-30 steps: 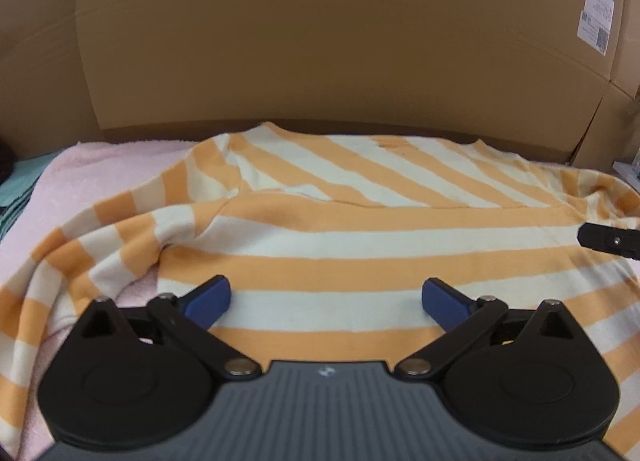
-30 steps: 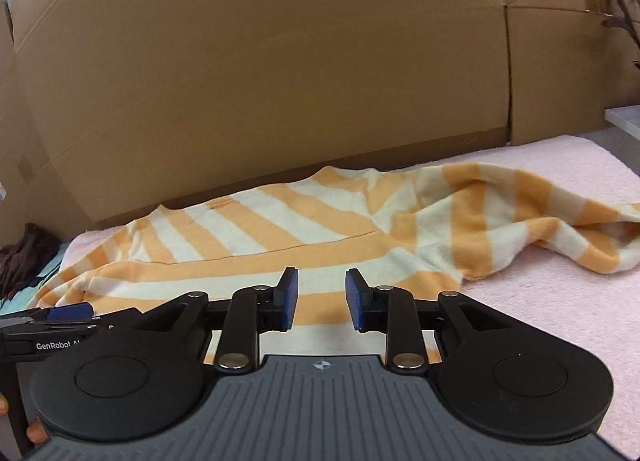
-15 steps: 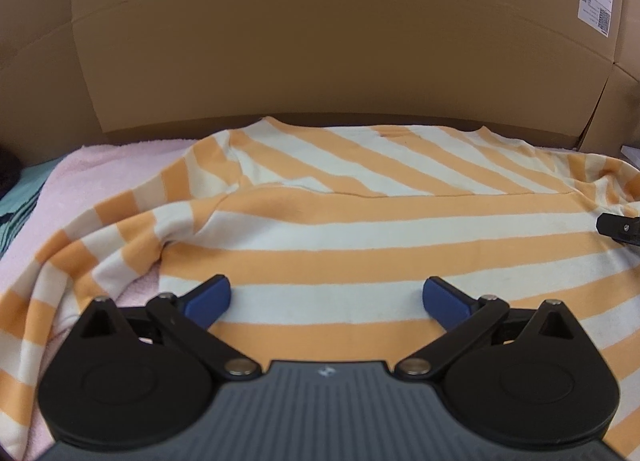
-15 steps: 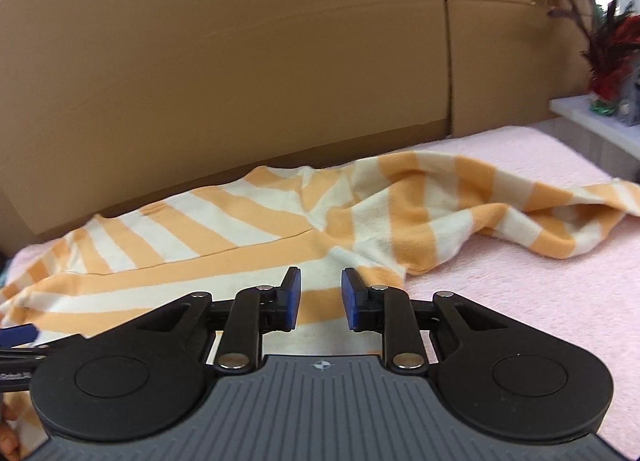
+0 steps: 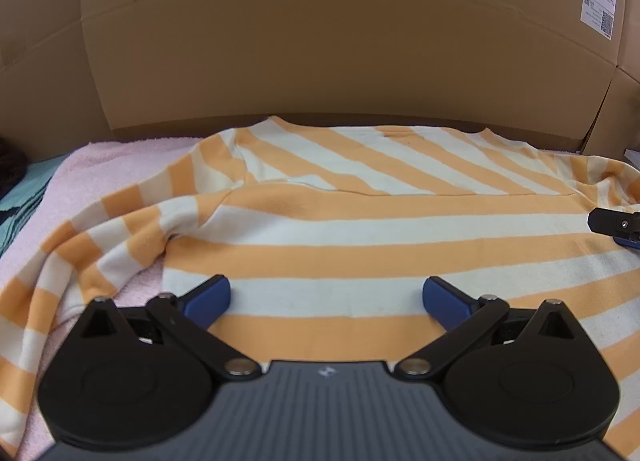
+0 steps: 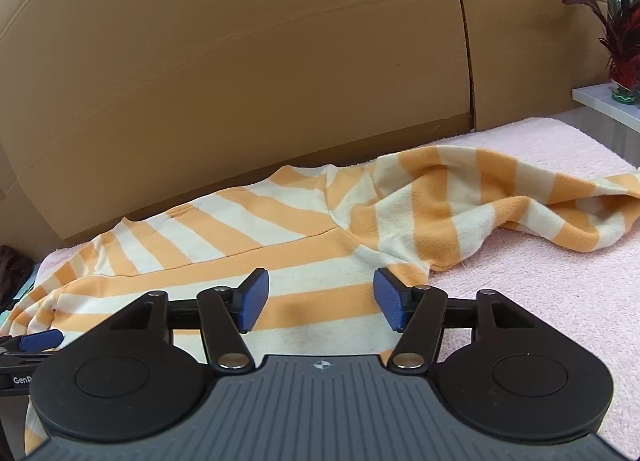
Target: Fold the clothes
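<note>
An orange and cream striped sweater [image 5: 360,229] lies spread on a pink towel [image 5: 120,157]; it also shows in the right wrist view [image 6: 248,257]. Its left sleeve [image 5: 80,253] runs down the left side. Its right sleeve [image 6: 500,201] lies bunched toward the right. My left gripper [image 5: 326,297] is open wide and empty, low over the sweater's hem. My right gripper [image 6: 320,301] is open and empty, over the hem near the right side seam. The right gripper's tip shows at the left wrist view's right edge [image 5: 616,223].
A tall cardboard wall [image 5: 320,41] stands close behind the towel, also in the right wrist view [image 6: 240,81]. Teal and dark cloth [image 5: 16,189] lies at the far left. A white shelf with a red plant [image 6: 616,61] stands at the right. Bare pink towel [image 6: 540,293] lies right of the sweater.
My right gripper has opened from nearly shut to open and has swung a little to the right. My left gripper has stayed open and moved slightly forward.
</note>
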`<state>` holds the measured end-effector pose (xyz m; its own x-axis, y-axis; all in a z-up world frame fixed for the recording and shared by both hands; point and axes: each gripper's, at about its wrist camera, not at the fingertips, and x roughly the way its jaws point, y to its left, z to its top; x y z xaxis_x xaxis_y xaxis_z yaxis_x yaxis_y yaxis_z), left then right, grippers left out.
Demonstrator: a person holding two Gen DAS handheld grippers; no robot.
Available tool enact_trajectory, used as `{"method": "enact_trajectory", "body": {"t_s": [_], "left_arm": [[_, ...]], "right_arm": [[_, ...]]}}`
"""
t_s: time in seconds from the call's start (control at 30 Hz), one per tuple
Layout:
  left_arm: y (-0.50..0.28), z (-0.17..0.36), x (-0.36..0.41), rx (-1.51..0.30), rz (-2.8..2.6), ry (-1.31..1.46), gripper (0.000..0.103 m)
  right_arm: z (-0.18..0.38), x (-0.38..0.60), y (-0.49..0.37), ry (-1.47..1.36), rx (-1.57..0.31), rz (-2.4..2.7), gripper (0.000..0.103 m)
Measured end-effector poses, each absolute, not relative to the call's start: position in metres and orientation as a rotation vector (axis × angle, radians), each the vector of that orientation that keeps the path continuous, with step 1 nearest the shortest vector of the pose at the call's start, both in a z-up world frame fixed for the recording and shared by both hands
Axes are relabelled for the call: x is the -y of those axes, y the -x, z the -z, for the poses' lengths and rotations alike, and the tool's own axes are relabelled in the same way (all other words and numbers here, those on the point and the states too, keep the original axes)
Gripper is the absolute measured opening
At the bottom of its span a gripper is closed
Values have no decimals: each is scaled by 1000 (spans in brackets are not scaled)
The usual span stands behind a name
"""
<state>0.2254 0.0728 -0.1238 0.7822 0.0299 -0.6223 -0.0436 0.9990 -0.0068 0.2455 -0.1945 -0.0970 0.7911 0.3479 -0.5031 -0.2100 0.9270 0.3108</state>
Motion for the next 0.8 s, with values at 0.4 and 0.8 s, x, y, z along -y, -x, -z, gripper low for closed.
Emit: {"method": "enact_trajectory", "body": {"t_s": [0.4, 0.8], "left_arm": [[-225, 124, -73, -671, -40, 21, 102], [-224, 123, -73, -672, -40, 21, 102]], "right_arm": [[99, 206, -245, -337, -581, -351, 67], [106, 216, -249, -515, -561, -363, 68]]}}
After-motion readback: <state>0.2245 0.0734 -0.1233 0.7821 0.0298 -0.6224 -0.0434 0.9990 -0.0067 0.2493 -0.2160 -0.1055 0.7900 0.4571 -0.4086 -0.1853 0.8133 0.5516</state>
